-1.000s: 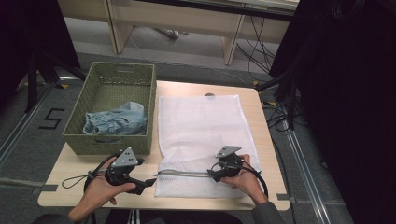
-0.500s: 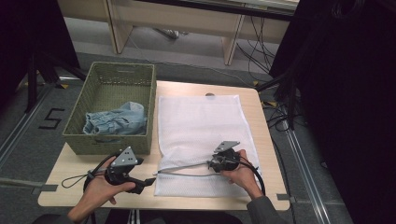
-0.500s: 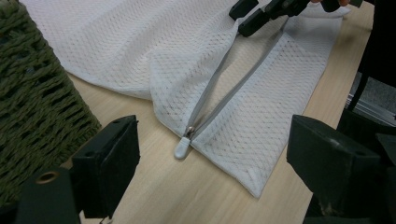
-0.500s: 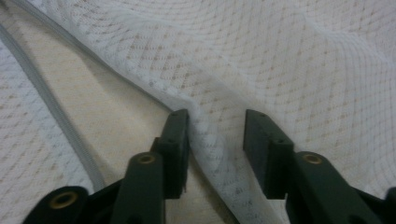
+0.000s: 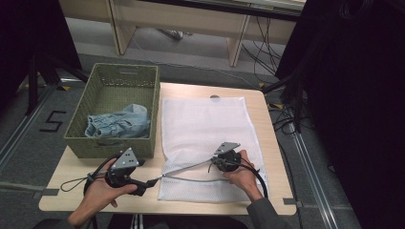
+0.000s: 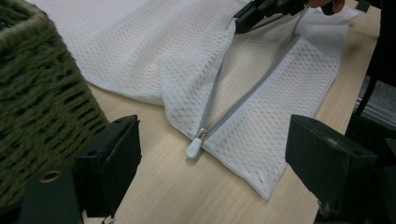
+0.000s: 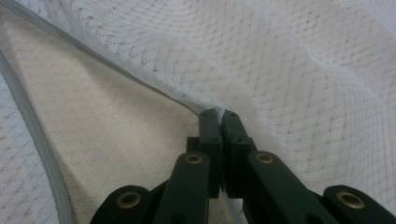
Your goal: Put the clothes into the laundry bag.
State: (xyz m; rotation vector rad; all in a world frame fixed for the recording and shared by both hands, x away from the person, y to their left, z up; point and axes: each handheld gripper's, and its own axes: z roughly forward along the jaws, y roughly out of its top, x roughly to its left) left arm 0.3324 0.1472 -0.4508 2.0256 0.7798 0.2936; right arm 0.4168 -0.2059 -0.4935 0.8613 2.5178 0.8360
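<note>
White mesh laundry bag (image 5: 205, 143) lies flat on the right half of the wooden table (image 5: 272, 143), just right of the green woven basket (image 5: 114, 109); bag's mouth is at the near edge, grey zipper (image 6: 243, 93) run open so the two tapes spread in a V; white zipper pull (image 6: 194, 148) sits at the near-left corner of the bag, resting on bare table; mesh is fine honeycomb weave, semi-transparent, wood showing through the single lower layer inside the opening; upper flap is lifted off the lower one toward the right side, tented where it is pinched; right gripper (image 5: 216, 163) has just been closing and its jaws now stand together, clamped on the upper zipper edge of the bag, fabric bunched at the tips in the right gripper view (image 7: 219, 116); right hand (image 5: 243, 174) comes in from the near edge, wrist angled left, gripper pointing left and slightly far, cable looping behind it; left gripper (image 5: 148, 183) rests low at the near-left of the table, jaws wide apart, nothing between them, aimed right at the zipper pull, which lies just ahead of the tips without touching; left hand (image 5: 102, 191) wraps the body from below; crumpled blue denim garment (image 5: 117, 124) sits in the basket.
</note>
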